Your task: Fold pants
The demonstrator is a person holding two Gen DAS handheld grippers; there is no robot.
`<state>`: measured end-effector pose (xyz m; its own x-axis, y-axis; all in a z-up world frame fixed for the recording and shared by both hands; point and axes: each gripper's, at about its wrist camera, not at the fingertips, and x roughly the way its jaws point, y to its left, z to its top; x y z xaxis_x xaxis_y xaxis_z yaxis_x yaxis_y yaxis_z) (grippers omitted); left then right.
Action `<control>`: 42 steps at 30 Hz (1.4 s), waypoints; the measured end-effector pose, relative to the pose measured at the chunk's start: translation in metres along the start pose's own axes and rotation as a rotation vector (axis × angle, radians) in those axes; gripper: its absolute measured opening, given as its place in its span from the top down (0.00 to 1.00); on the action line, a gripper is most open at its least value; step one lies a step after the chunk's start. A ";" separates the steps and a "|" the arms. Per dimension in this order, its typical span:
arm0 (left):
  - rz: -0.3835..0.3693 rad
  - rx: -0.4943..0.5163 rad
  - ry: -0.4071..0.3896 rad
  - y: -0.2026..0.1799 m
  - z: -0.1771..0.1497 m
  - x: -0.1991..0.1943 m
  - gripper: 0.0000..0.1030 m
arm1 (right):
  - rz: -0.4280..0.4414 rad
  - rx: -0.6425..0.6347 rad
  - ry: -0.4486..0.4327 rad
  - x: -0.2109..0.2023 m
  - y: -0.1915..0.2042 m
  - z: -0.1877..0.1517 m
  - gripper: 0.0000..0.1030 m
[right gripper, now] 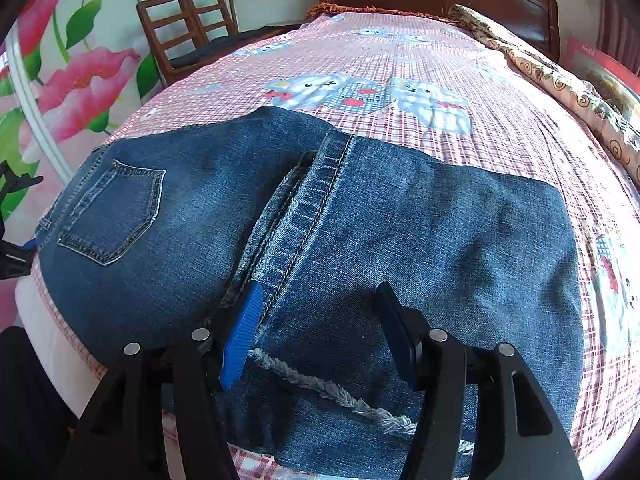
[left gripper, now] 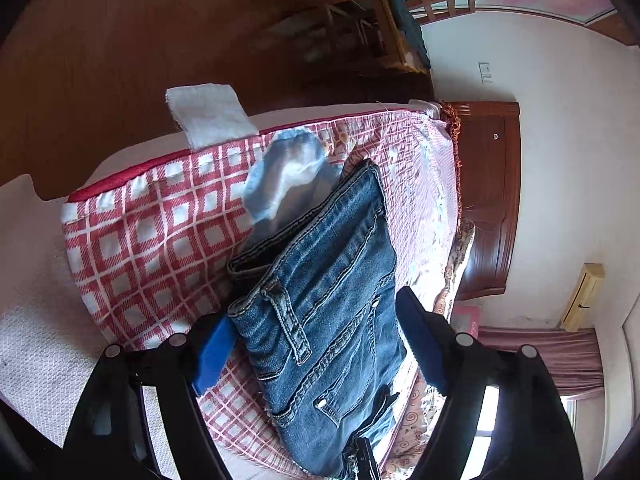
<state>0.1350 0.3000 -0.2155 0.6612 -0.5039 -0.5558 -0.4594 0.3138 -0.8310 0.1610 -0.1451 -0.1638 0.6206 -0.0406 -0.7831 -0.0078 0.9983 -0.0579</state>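
Jeans folded on checked bedsheet. Left gripper straddles waistband, pads not pressing. Right gripper over frayed hem, jaws apart, gripping nothing.

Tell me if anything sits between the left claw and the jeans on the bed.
Nothing visible does. The left claw already straddles the waistband end of the blue denim jeans, with only the red-and-white checked bed sheet beneath. Whether its pads press the denim cannot be told.
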 end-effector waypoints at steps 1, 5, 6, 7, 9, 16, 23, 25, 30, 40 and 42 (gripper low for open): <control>0.040 0.013 -0.012 0.000 -0.003 0.000 0.41 | 0.001 0.001 0.001 0.000 0.000 0.000 0.44; 0.054 -0.006 -0.016 0.014 -0.001 -0.002 0.84 | 0.005 0.001 0.001 -0.001 -0.001 0.000 0.44; 0.050 -0.002 -0.013 0.015 0.000 -0.002 0.86 | 0.005 0.001 0.000 -0.001 -0.001 0.000 0.44; 0.055 0.006 -0.016 0.013 -0.001 -0.003 0.87 | 0.006 0.000 0.001 -0.001 -0.001 0.000 0.44; 0.067 0.020 -0.036 0.008 -0.004 -0.008 0.90 | 0.007 0.001 0.004 -0.001 -0.001 0.000 0.44; 0.006 0.063 -0.072 -0.012 -0.012 -0.026 0.92 | 0.014 0.004 0.001 -0.001 -0.003 0.000 0.44; -0.081 0.222 -0.066 -0.073 -0.026 -0.029 0.92 | 0.057 0.048 0.011 -0.004 -0.009 0.002 0.42; -0.102 0.278 -0.055 -0.093 -0.033 -0.025 0.93 | 0.106 0.093 0.026 -0.007 -0.016 0.005 0.33; -0.148 0.432 -0.005 -0.139 -0.064 -0.015 0.93 | 0.264 0.310 0.013 -0.031 -0.045 0.005 0.22; -0.200 0.710 0.136 -0.201 -0.151 0.015 0.93 | 0.692 0.693 -0.019 -0.053 -0.088 0.015 0.20; -0.196 0.762 0.185 -0.210 -0.173 0.026 0.93 | 0.748 0.733 -0.009 -0.055 -0.088 0.023 0.18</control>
<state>0.1459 0.0814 -0.0515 0.5482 -0.7107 -0.4409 0.2296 0.6348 -0.7378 0.1460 -0.2299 -0.1014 0.6592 0.5949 -0.4599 0.0832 0.5501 0.8309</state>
